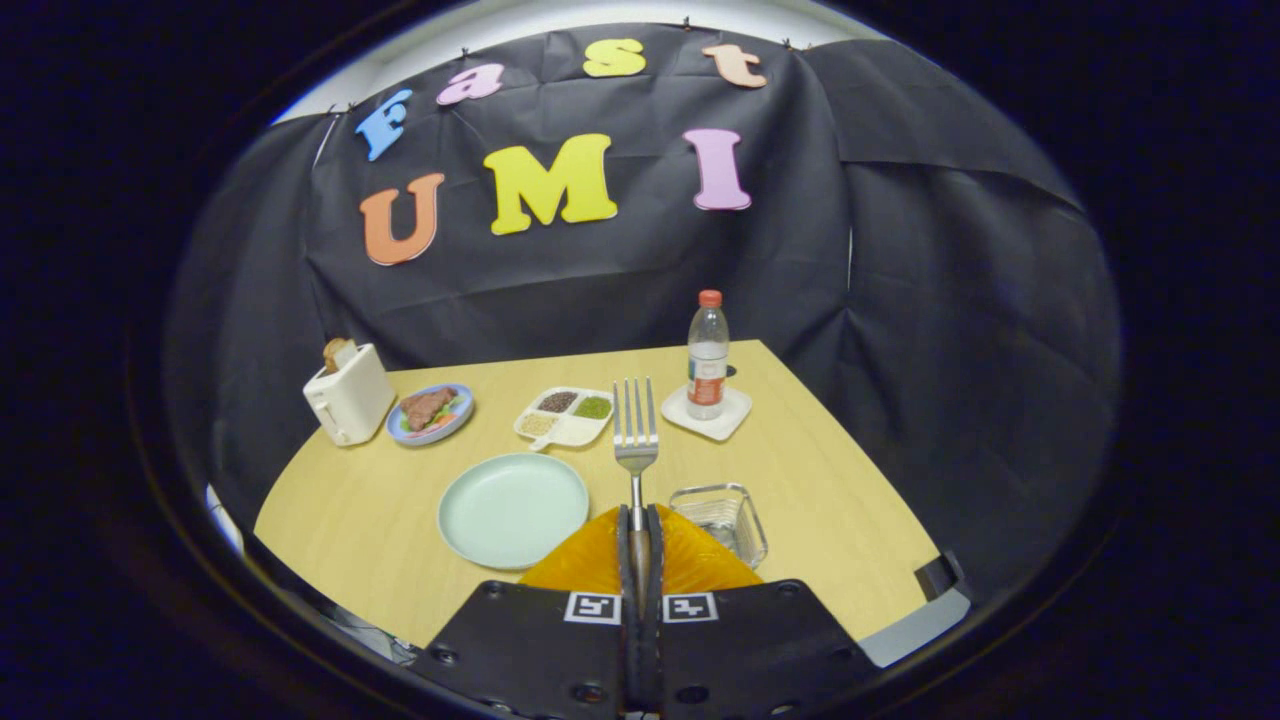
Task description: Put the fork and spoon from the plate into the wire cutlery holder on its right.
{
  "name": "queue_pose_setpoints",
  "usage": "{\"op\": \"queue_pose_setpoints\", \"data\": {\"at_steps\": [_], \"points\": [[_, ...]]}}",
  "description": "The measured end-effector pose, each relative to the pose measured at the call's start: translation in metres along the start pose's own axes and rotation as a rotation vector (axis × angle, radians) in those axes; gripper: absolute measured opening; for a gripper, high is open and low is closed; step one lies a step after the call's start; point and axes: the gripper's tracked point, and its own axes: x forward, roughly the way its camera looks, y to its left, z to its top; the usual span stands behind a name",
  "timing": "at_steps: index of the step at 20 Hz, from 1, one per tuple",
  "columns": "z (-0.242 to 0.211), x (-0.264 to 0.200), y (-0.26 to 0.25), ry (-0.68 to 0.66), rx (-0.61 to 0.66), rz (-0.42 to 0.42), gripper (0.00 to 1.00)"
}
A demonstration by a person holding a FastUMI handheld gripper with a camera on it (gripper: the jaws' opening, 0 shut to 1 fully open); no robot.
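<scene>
Fingers of your gripper (640, 530) are clamping the fork (636, 430) upright, between plate (512, 508) and wire cutlery holder (722, 520).

I see a light wood table (820, 480) with a rounded near edge, black cloth wall (900, 300) draped behind it, creased, pale wall (600, 15) above.

So the gripper (640, 560) has both fingers clamped on the fork (636, 425), prongs pointing away. Plate (512, 508) sits just ahead on the left, wire holder (722, 518) just ahead right. Beyond: snack tray (563, 416), bottle (707, 355) on a coaster (706, 414), toaster (349, 396) far left.
</scene>
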Motion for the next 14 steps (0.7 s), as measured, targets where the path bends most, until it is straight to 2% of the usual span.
{"op": "queue_pose_setpoints", "data": {"at_steps": [8,14], "points": [[-0.021,0.005,-0.065,0.078,0.028,-0.049,0.01],[-0.052,0.023,-0.069,0.165,0.044,-0.023,0.01]]}}
